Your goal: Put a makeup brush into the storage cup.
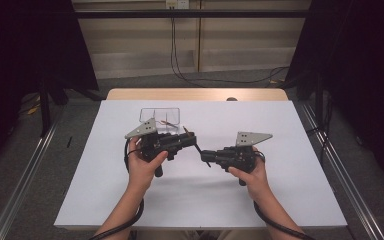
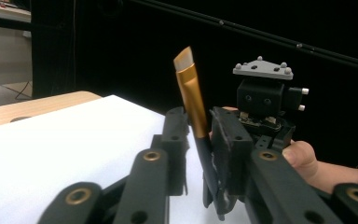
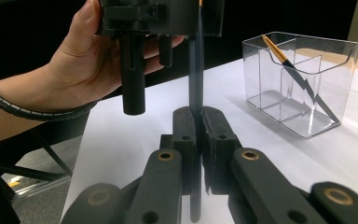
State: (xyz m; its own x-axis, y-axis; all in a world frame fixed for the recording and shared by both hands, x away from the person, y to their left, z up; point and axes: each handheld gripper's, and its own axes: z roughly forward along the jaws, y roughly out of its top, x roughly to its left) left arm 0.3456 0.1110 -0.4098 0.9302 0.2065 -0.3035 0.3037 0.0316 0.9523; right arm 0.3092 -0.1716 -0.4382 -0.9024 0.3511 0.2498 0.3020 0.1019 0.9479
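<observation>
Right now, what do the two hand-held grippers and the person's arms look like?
Both the left gripper and right gripper are black, with linked fingers on brass-coloured pivots. Each carries a grey three-cornered plate and trails a black ribbed cable. The forearms are bare.

Your 2 grippers, left (image 1: pixel 192 140) and right (image 1: pixel 206 156), are black, each topped by a grey 3-cornered plate, with brass-ringed pivots and black spiral-wrapped cables trailing past bare forearms.

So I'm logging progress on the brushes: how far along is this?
Done: one brush leans inside the clear organizer. In hand: a second brush, clamped by the right gripper and between the left gripper fingers too, mid-handover. Left: placing it in the organizer.
</observation>
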